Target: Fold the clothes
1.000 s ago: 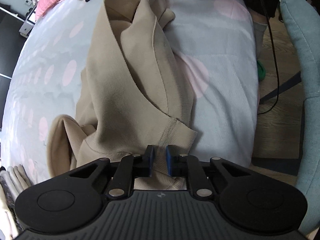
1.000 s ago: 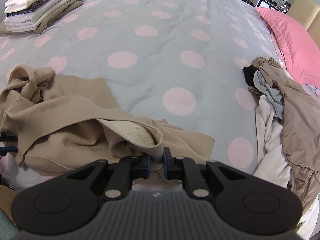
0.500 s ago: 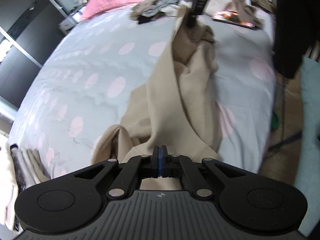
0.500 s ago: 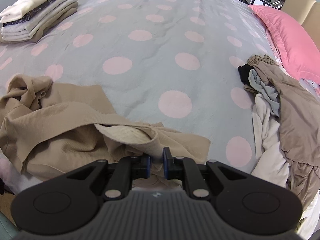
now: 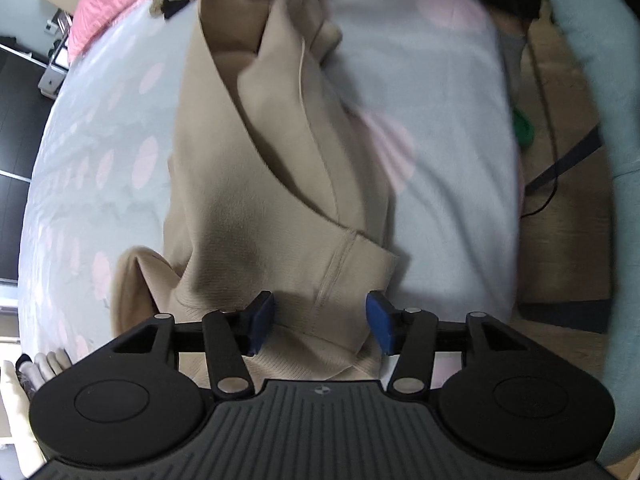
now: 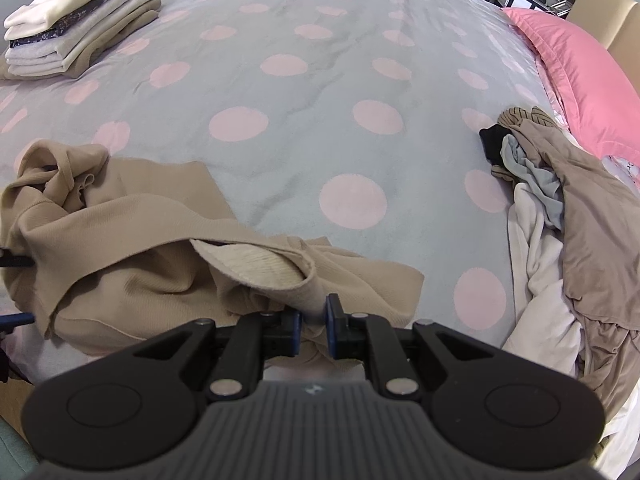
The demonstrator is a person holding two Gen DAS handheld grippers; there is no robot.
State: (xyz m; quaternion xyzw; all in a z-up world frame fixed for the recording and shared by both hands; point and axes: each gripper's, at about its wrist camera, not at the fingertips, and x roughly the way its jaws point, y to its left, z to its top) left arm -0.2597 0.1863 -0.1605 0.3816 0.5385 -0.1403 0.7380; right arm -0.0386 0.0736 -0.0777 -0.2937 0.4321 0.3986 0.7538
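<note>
A tan ribbed garment (image 5: 280, 184) lies crumpled along the near edge of the grey bed with pink dots (image 6: 304, 92). My left gripper (image 5: 320, 322) is open, its blue pads on either side of the garment's hem, with cloth lying between them. In the right wrist view the same garment (image 6: 132, 256) spreads to the left. My right gripper (image 6: 313, 324) is shut on a bunched fold of it near the bed's edge.
A stack of folded clothes (image 6: 80, 20) sits at the far left of the bed. A pile of unfolded clothes (image 6: 560, 208) lies at the right by a pink pillow (image 6: 576, 60). A teal chair (image 5: 612, 120) and wooden floor with cables (image 5: 560, 152) lie beside the bed.
My left gripper was shut on the garment's hem half a second ago and lifted; now it is open and back low over the bed. My right gripper stays shut on the fold.
</note>
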